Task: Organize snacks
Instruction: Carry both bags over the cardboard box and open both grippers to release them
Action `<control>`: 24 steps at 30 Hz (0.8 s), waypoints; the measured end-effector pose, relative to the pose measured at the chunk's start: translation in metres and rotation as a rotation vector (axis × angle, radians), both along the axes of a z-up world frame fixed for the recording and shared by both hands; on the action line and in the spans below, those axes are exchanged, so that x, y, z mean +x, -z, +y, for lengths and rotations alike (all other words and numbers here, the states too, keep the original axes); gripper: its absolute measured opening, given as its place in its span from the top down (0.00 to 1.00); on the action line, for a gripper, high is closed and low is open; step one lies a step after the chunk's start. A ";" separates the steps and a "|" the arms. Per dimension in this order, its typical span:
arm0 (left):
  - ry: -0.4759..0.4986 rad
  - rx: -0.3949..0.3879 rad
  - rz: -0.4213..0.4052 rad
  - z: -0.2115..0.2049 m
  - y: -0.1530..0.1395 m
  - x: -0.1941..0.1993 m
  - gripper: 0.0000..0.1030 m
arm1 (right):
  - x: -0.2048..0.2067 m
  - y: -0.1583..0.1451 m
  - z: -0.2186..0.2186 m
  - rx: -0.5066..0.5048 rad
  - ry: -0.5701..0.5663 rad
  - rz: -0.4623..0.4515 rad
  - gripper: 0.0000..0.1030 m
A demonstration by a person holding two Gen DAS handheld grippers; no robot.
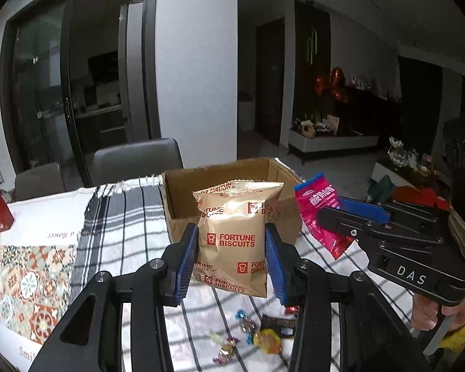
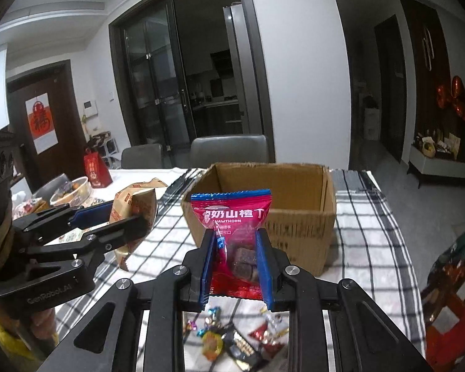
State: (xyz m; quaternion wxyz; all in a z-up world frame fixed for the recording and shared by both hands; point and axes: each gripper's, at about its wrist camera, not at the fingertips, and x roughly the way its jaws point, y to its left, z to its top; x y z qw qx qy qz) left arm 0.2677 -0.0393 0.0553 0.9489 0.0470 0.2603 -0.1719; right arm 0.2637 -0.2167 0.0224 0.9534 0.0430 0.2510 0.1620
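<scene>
My left gripper (image 1: 232, 255) is shut on a tan Fortune Biscuits bag (image 1: 236, 235) and holds it upright above the table, in front of the open cardboard box (image 1: 186, 186). My right gripper (image 2: 236, 259) is shut on a red hawthorn snack packet (image 2: 234, 241), held up in front of the same box (image 2: 294, 232). In the left wrist view the right gripper (image 1: 341, 214) holds the red packet (image 1: 317, 210) to the right of the box. In the right wrist view the left gripper (image 2: 124, 217) holds the biscuit bag (image 2: 133, 207) at left. The box's floor is hidden.
Several wrapped candies (image 1: 248, 334) lie on the checked cloth (image 1: 130, 217) below the grippers; they also show in the right wrist view (image 2: 232, 334). A red gift bag (image 2: 96, 167) and bowls (image 2: 71, 190) stand at the table's far left. Grey chairs (image 2: 229, 150) stand behind the table.
</scene>
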 end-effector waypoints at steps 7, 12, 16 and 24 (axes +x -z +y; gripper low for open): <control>-0.003 0.002 0.001 -0.001 -0.007 0.031 0.59 | 0.031 -0.012 -0.006 -0.004 0.017 -0.002 0.74; -0.002 0.010 0.007 -0.003 -0.008 0.054 0.59 | 0.058 -0.015 -0.010 -0.023 0.030 0.003 0.74; -0.001 0.025 0.021 -0.006 -0.003 0.073 0.59 | 0.079 -0.011 -0.014 -0.041 0.038 0.012 0.74; 0.002 0.034 0.042 -0.015 0.002 0.114 0.59 | 0.117 -0.002 -0.026 -0.026 0.064 0.036 0.74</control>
